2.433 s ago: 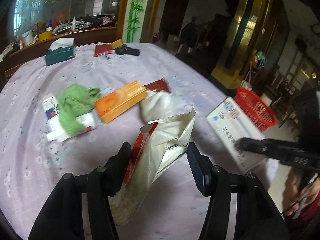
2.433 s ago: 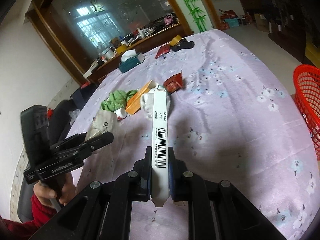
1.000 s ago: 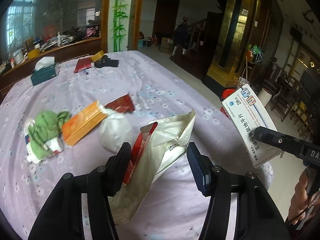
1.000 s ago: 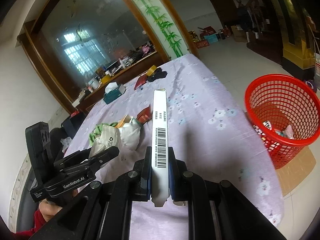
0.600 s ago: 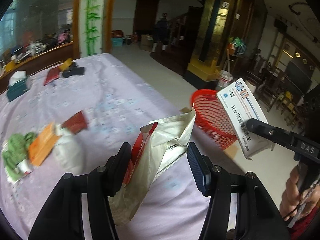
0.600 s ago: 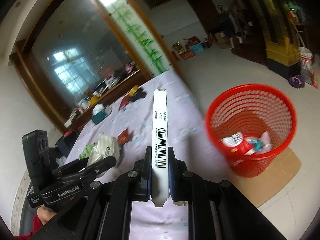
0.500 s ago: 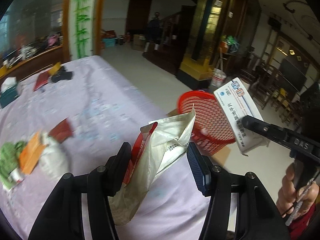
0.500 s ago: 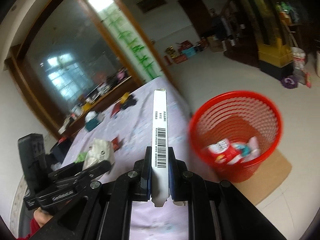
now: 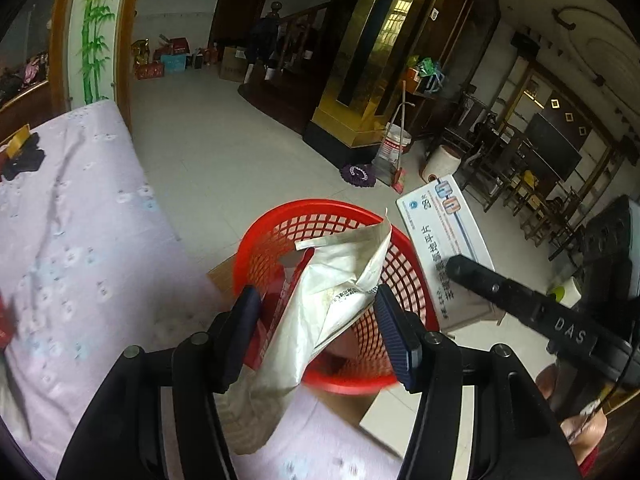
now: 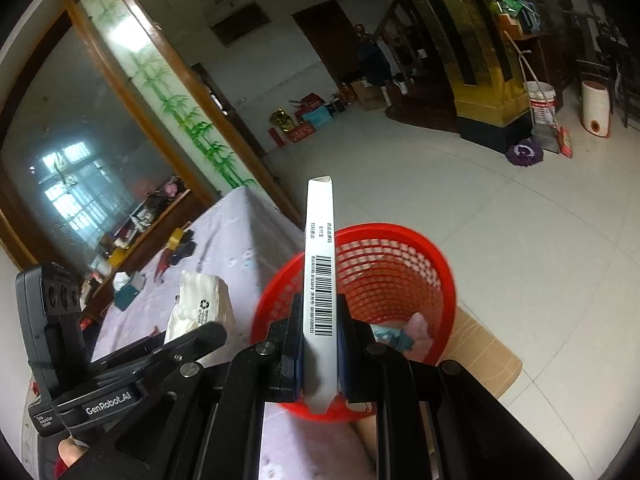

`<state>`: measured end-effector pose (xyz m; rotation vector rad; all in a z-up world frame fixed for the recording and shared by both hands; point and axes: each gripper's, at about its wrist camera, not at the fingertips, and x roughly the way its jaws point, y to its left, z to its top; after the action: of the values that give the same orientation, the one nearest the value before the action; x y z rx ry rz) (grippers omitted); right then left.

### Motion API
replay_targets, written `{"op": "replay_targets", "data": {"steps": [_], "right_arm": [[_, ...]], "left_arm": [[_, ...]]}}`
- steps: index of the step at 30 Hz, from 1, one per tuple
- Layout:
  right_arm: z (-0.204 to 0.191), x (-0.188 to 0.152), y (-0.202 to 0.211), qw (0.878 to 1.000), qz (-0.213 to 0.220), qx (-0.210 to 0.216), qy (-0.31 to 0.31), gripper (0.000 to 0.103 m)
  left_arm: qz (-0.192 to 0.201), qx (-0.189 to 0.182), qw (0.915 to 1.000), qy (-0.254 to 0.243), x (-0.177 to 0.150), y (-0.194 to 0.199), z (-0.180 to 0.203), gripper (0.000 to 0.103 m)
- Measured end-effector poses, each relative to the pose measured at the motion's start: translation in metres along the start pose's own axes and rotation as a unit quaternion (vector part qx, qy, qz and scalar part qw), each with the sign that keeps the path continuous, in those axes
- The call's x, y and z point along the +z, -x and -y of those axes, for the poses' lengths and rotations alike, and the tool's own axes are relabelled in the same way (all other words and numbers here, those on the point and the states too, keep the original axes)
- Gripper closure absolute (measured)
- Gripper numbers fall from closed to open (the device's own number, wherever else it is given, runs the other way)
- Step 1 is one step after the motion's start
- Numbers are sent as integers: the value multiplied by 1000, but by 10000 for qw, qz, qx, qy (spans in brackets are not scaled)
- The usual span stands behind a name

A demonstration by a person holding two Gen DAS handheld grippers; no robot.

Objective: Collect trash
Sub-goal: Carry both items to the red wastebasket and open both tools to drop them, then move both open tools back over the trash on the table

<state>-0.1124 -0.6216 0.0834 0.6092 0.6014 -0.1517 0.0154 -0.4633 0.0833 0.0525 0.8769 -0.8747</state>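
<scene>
Crumpled paper bag (image 9: 320, 304) sits pinched in our left gripper (image 9: 316, 320), hanging over the near rim of the red basket (image 9: 404, 276). Flat white box (image 10: 320, 276) is clamped edge-up in our right gripper (image 10: 318, 344), also above the basket (image 10: 424, 276), which already holds some scraps. Basket stands on the floor just past the desk (image 9: 72, 240) edge. Step in hand, as we judge it: release. We suggest centring each item over the opening first, bag especially, since its tail hangs towards the desk side, then spreading the fingers.
</scene>
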Motion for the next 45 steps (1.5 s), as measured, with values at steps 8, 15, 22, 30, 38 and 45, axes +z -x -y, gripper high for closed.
{"op": "replay_targets", "data": {"steps": [8, 15, 22, 30, 38, 45], "right_arm": [[13, 7, -9, 9998, 25, -166, -45, 45], [-11, -6, 20, 9964, 301, -640, 477, 26], [-58, -30, 36, 9767, 609, -1599, 1292, 9], [-100, -55, 37, 9610, 734, -1940, 1829, 7], [-137, -73, 32, 9576, 712, -1844, 2097, 7], [-165, -88, 20, 9557, 566, -1680, 2351, 7]], "left_arm": [[-108, -188, 9994, 260, 1, -20, -7, 31], [341, 450, 9984, 31, -16, 28, -14, 29], [525, 960, 9940, -47, -49, 80, -35, 26], [684, 1438, 9872, 46, -79, 122, -63, 26], [803, 1824, 9797, 197, -106, 161, -90, 26], [881, 2094, 9728, 463, -125, 189, -120, 25]]}}
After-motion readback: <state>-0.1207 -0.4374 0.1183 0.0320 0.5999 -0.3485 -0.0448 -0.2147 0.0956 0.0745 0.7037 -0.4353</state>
